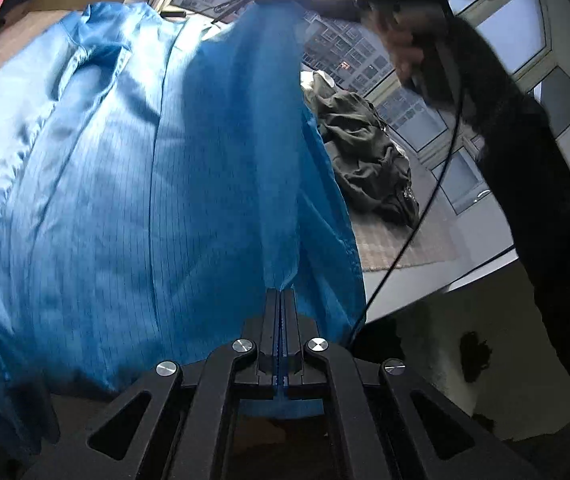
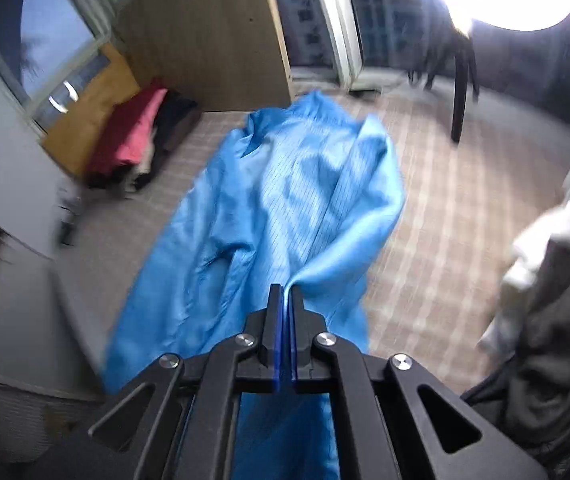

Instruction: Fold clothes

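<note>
A shiny blue garment (image 1: 133, 168) with thin dark stripes fills the left wrist view, lifted and stretched. My left gripper (image 1: 281, 294) is shut on its edge near the bottom middle. In the right wrist view the same blue garment (image 2: 285, 208) hangs down toward a checked mat (image 2: 453, 216), and my right gripper (image 2: 285, 290) is shut on another part of its edge. The far top corner of the cloth in the left wrist view runs up to the other gripper, held by a person's hand (image 1: 401, 48).
A dark garment (image 1: 365, 160) lies crumpled on the mat beside the windows (image 1: 445, 128). A red and black pile (image 2: 137, 136) sits by a wooden cabinet (image 2: 205, 32). White and grey clothes (image 2: 545, 248) lie at the right. A chair leg (image 2: 459, 100) stands at the back.
</note>
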Demonstrator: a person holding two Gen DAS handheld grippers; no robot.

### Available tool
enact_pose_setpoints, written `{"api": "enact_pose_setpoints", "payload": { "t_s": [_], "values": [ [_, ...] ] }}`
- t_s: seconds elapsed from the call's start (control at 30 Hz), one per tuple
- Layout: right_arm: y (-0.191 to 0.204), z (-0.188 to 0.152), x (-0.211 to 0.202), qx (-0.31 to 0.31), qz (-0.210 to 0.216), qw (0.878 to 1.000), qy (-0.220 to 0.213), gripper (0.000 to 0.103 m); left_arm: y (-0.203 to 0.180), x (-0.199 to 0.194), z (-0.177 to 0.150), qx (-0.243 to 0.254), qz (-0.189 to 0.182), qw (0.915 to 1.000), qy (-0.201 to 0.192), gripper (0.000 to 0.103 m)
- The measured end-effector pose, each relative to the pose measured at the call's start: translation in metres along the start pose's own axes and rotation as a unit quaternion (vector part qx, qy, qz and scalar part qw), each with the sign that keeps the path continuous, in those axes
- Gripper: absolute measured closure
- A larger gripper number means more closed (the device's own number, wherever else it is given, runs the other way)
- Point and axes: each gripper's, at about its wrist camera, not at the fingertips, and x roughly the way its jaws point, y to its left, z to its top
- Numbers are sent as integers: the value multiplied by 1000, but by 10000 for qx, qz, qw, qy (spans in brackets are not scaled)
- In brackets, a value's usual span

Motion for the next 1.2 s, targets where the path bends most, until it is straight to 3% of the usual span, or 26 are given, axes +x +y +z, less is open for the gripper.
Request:
{"api": "enact_pose_setpoints", "payload": {
  "t_s": [0.1,0.23,0.3,0.37,0.4,0.43,0.53,0.57,0.63,0.73,0.8,0.93,1.0,1.2],
  "values": [
    [2,2,6,-18,-227,9996,167,101,-16,15,-2,313,-104,9994,109,103],
    [-35,-7,3,15,-855,9960,271,101,-51,36,2,870,-114,9959,241,103],
    [-63,-16,-1,226,-700,9970,246,99,-68,50,5,1021,-133,9940,360,103],
    [-91,-24,-6,436,-545,9973,220,94,-84,73,5,1231,-171,9890,799,98],
    [-105,-28,-8,540,-467,9972,207,85,-93,82,2,1381,-162,9850,1018,98],
    [-119,-32,-10,645,-390,9970,194,72,-97,82,-1,1468,-129,9835,1051,97],
    [-161,-45,-17,959,-156,9952,155,65,-103,67,-12,1659,61,9819,916,87],
    [-172,-50,-19,1013,-112,9947,153,65,-99,59,-15,1620,144,9829,869,85],
    [-177,-62,-21,851,-208,9959,212,65,-79,38,-18,1376,741,9855,655,82],
    [-169,-86,-19,525,-198,9979,321,65,-29,11,-16,554,1689,9828,498,80],
    [-158,-102,-13,339,-76,9985,427,65,1,2,-12,-71,1811,9825,420,79],
    [-139,-126,1,53,169,9978,636,65,-2,14,-10,47,1964,9790,550,79],
    [-131,-135,3,-93,165,9978,640,65,-3,19,-9,105,2041,9770,615,75],
    [-125,-148,7,-246,116,9973,686,65,-6,36,-5,282,2269,9701,810,74]
  ]
}}
